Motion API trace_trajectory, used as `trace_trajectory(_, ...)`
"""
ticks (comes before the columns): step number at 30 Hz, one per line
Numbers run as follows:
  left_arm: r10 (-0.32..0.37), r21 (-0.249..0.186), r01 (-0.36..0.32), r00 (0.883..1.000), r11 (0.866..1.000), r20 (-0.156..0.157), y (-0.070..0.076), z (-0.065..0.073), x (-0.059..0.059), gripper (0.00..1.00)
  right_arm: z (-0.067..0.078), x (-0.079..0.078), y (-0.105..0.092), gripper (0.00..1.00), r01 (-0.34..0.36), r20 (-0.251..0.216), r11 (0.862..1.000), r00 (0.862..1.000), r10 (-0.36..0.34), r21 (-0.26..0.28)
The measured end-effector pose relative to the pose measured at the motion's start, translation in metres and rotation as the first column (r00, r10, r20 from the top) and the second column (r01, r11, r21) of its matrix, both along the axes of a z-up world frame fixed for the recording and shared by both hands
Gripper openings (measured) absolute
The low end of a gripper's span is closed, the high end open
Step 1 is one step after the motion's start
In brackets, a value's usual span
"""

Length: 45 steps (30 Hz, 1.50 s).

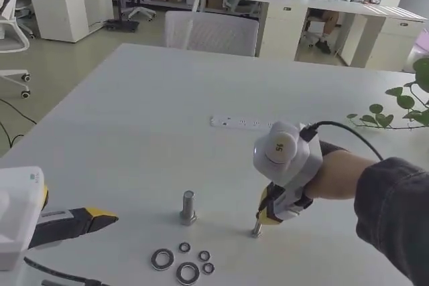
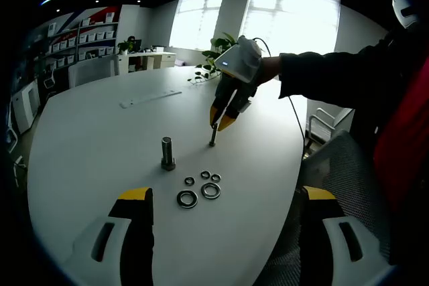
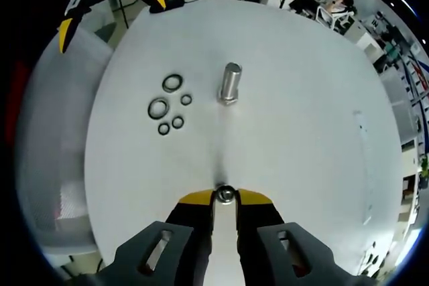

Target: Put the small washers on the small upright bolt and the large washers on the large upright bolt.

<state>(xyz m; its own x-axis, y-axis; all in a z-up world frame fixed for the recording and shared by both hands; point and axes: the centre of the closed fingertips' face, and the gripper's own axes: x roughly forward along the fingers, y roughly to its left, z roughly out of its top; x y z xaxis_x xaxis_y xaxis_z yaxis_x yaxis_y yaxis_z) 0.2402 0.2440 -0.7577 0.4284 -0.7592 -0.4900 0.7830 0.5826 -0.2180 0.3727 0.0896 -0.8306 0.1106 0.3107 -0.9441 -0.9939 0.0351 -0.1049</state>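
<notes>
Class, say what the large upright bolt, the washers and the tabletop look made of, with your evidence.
Large bolt: likely steel, with a bright silvery sheen. Washers: probably metal, darker grey with glinting rims; the exact metal is unclear. Tabletop: smooth matt white, perhaps laminate; the core is hidden.

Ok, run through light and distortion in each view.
Head view: soft, even light, faint shadow beside the large bolt. Left gripper view: bright windows behind darken the right gripper, and fisheye bows the table. Right gripper view: table edge curves strongly, washers sharp.
</notes>
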Motion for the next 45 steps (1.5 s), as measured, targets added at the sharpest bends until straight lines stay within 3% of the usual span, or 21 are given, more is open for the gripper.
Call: trace_trajectory(45, 0.009, 0.008, -0.009, 1.0, 1.0, -0.011, 0.004, -0.003, 0.002, 0.9, -0.034, -0.003, 0.004, 0.12, 0.013, -0.044, 1.0, 0.999, -0.013, 0.001)
